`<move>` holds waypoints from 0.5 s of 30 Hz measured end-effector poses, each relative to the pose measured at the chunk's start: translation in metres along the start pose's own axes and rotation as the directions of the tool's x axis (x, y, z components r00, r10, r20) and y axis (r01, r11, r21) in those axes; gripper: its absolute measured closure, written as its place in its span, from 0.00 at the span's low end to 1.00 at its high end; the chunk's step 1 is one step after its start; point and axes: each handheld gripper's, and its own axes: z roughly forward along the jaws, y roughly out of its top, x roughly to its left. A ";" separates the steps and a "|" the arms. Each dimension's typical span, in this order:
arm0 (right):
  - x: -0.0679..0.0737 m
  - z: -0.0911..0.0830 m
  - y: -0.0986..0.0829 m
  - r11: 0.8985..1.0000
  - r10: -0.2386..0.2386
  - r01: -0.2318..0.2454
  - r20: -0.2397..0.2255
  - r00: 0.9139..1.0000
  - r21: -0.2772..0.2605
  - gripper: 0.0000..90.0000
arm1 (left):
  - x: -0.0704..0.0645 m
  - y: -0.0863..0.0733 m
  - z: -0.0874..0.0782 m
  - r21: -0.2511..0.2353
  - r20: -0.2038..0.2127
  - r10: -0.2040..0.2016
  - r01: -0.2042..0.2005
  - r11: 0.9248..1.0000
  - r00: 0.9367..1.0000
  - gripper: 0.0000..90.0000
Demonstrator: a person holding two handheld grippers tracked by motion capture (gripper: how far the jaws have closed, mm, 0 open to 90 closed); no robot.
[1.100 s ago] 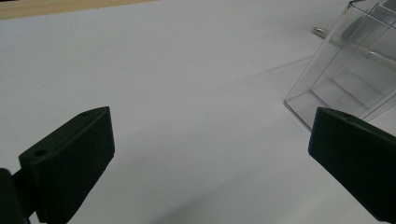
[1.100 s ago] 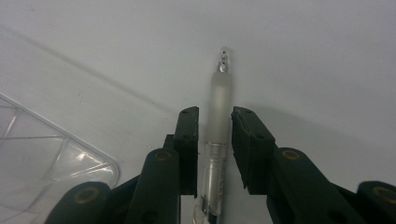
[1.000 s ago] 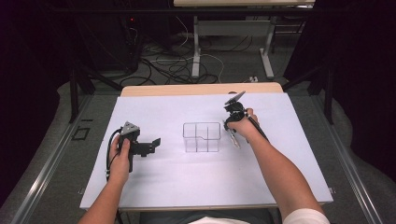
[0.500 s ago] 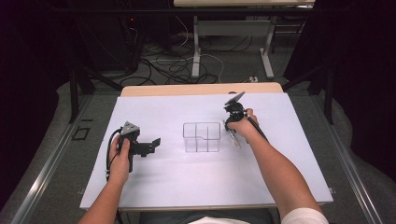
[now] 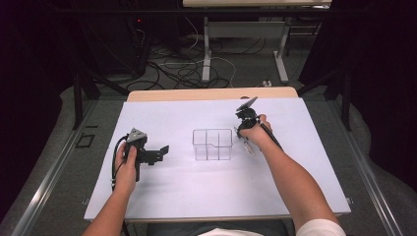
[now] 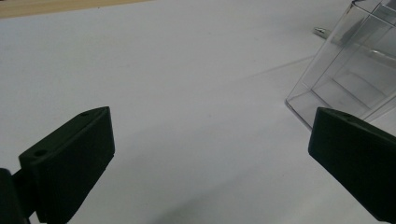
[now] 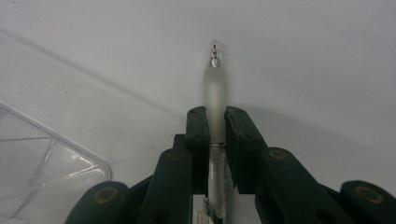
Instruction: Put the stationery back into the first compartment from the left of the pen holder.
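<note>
Both jaws of the right gripper [image 7: 215, 122] pinch the pen [image 7: 215, 100] mid-barrel.

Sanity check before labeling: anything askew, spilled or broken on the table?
Nothing stands out. The clear box sits upright mid-table, intact. The right gripper is shut on a pen; the left gripper is open over bare white tabletop.

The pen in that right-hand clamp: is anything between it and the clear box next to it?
Nothing visible does. The right gripper is shut on the pen, and only bare white table lies between it and the clear box.
</note>
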 end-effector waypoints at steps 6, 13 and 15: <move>-0.001 -0.006 0.000 0.999 0.002 -0.003 -0.013 1.000 -0.049 0.89 | 0.000 0.000 0.000 0.004 0.000 0.001 -0.001 1.000 1.000 0.01; -0.005 -0.022 0.001 0.997 0.011 -0.013 -0.019 1.000 -0.080 0.89 | 0.000 0.000 0.000 0.002 -0.001 0.000 0.000 1.000 1.000 0.01; -0.006 -0.026 0.000 0.994 0.012 -0.015 -0.028 1.000 -0.107 0.89 | 0.000 0.000 0.000 0.002 -0.002 0.000 0.000 1.000 1.000 0.01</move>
